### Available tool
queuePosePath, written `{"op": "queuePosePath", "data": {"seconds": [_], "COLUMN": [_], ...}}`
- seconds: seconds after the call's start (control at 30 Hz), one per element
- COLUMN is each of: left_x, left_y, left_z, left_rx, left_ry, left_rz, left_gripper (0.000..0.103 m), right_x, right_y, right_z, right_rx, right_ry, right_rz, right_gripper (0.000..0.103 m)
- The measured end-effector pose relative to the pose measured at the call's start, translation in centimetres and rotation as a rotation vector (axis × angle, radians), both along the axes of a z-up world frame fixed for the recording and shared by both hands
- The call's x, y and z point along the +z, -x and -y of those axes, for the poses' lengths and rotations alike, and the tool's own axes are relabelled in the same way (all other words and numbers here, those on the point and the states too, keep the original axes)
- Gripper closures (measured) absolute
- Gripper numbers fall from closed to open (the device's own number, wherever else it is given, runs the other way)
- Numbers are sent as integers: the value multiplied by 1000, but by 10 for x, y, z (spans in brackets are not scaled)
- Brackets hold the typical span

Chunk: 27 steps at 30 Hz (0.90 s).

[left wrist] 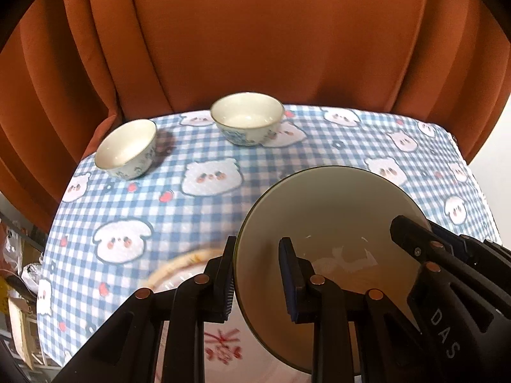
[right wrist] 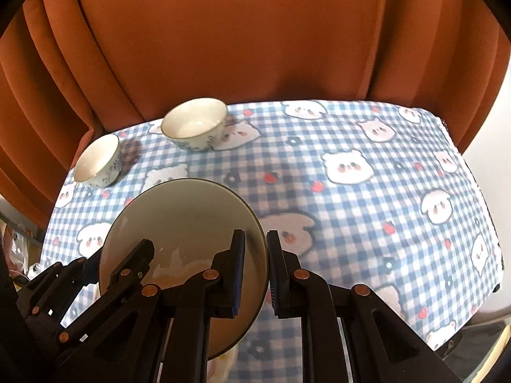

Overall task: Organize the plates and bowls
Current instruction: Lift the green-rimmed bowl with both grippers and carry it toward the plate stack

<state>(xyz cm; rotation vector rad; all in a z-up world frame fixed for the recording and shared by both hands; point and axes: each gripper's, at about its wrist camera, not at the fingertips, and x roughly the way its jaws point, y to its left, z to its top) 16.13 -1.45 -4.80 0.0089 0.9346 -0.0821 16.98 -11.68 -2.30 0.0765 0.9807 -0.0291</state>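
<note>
A large cream bowl with a dark rim (left wrist: 332,217) (right wrist: 185,217) hangs above the table, carried by both grippers. My left gripper (left wrist: 257,249) (right wrist: 110,255) is shut on its left rim, one finger inside the bowl and one outside. On the opposite rim my right gripper (right wrist: 255,239) (left wrist: 426,229) is shut the same way. Two small white bowls with blue patterns stand at the far left: one (left wrist: 127,150) (right wrist: 97,162) near the corner, the other (left wrist: 247,118) (right wrist: 194,124) by the back edge. A white plate with a red pattern (left wrist: 220,348) lies below my left gripper.
The table wears a blue checked cloth with white animal faces (left wrist: 207,178) (right wrist: 348,166). Orange curtains (left wrist: 255,32) (right wrist: 255,32) hang close behind its far edge. Cluttered shelves (left wrist: 19,274) show past the table's left edge.
</note>
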Motion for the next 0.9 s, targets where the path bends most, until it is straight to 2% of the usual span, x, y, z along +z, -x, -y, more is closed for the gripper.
{"op": "queuePosePath", "data": {"seconds": [0.43,0.8,0.9], "left_x": [-31,-60,-61], "left_y": [37,48,48], "left_z": [57,80,84], "left_rx": [24,84,101], "left_ry": [-14,-50,-72], "left_rz": [-74,-148,-133], "left_gripper": [79,79,79], "right_x": [-33,-67,-72], "right_y": [38,49,47], "right_z": [62,86,88], "right_rx": [40,95,118], "right_ry": [-32,-36,-37], "right_rz": [-68,-135,-145], "right_gripper": [86,86,86]}}
